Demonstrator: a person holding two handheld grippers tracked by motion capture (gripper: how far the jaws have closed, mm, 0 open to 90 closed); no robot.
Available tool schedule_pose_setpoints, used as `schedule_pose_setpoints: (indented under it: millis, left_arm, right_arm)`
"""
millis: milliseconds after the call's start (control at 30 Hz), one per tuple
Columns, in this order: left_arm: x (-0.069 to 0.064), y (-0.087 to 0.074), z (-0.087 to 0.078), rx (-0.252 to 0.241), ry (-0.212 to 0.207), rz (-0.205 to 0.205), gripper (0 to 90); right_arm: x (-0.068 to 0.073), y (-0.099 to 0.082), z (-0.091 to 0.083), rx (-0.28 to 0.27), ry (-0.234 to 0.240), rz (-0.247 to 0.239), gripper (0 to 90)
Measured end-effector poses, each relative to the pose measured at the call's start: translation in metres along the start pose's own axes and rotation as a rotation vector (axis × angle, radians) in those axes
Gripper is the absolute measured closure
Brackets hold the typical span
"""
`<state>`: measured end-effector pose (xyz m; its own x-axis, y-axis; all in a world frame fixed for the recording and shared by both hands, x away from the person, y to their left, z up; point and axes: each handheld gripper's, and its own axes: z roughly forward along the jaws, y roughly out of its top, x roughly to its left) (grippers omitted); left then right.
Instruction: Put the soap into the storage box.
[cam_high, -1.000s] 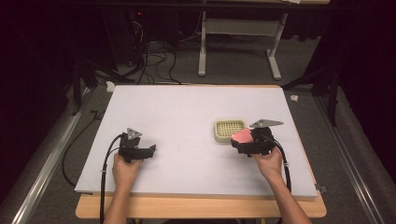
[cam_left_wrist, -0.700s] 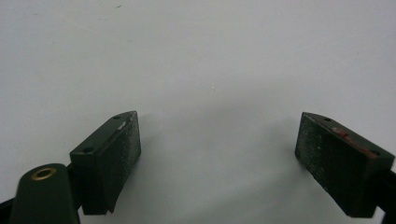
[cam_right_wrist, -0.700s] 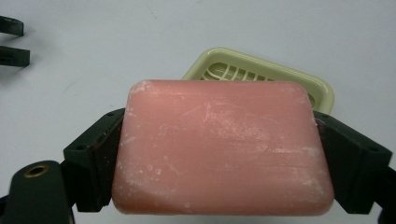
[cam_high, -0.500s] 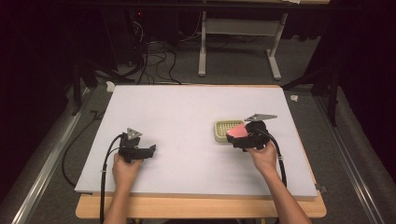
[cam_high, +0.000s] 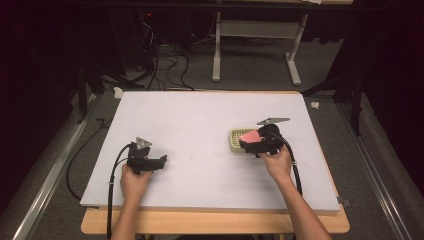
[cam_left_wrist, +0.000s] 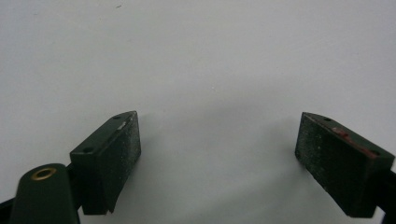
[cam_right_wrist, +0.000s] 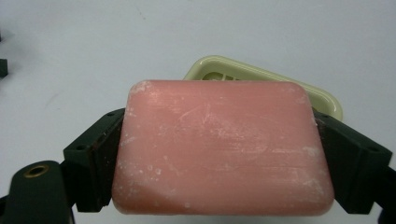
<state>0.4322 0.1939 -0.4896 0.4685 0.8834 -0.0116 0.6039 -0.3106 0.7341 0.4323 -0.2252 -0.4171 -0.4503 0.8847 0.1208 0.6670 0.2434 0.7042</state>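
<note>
Item count:
- grippers: two, left gripper (cam_high: 161, 160), right gripper (cam_high: 245, 144)
- soap bar (cam_right_wrist: 224, 147): one, pink
- soap dish (cam_right_wrist: 261, 79): one, pale green
- bench (cam_high: 200, 125): one
- hands: two

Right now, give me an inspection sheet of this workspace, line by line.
Surface: pale grey mat on a wooden table, flat.
Job's things: pink soap bar clamped in the right claw, over the near edge of the cream soap dish; the dish sits on the mat.
Clutter: nothing seen on the mat.
Grippers: right claw shut on the soap bar's two ends; left claw open, nothing between its jaws, low over bare mat.
Cables: one black cable trails from the left claw, another from the right; a tangle lies on the floor behind.
Surroundings: dark room, grey carpet, white table frame beyond.
</note>
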Motion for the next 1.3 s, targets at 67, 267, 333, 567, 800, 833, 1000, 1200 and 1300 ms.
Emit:
schedule_pose_setpoints:
  millis: [67, 267, 333, 567, 800, 833, 1000, 1200, 1300]
  left_arm:
    - [0.0, 0.0, 0.0, 0.0, 0.0, 0.0, 14.7]
    - [0.0, 0.0, 0.0, -0.001, 0.002, 0.001, 14.8]
    - [0.0, 0.0, 0.0, -0.001, 0.002, 0.0, 14.7]
    - [0.0, 0.0, 0.0, 0.0, 0.001, 0.0, 14.7]
    - [0.0, 0.0, 0.0, -0.001, 0.002, 0.001, 14.8]
    - [0.0, 0.0, 0.0, -0.001, 0.002, 0.001, 14.8]
    - [0.0, 0.0, 0.0, -0.001, 0.001, 0.001, 14.8]
    - [0.0, 0.0, 0.0, -0.001, 0.001, 0.001, 14.8]
    - [0.0, 0.0, 0.0, -0.001, 0.001, 0.0, 14.8]
  right_arm:
    - [-0.001, 0.001, 0.004, 0.01, -0.014, 0.006, 13.7]
    - [-0.001, 0.007, 0.014, 0.042, -0.026, 0.028, 13.7]
    - [0.0, 0.009, 0.017, 0.06, -0.036, 0.021, 13.7]
    - [-0.003, 0.012, 0.03, 0.085, -0.05, 0.064, 13.7]
    - [-0.004, 0.014, 0.038, 0.11, -0.074, 0.085, 13.7]
    - [-0.002, 0.015, 0.039, 0.109, -0.079, 0.082, 13.7]
    - [0.002, 0.02, 0.043, 0.119, -0.096, 0.076, 13.6]
    - [0.002, 0.023, 0.048, 0.145, -0.117, 0.09, 13.6]
    - [0.001, 0.022, 0.05, 0.153, -0.122, 0.096, 13.6]
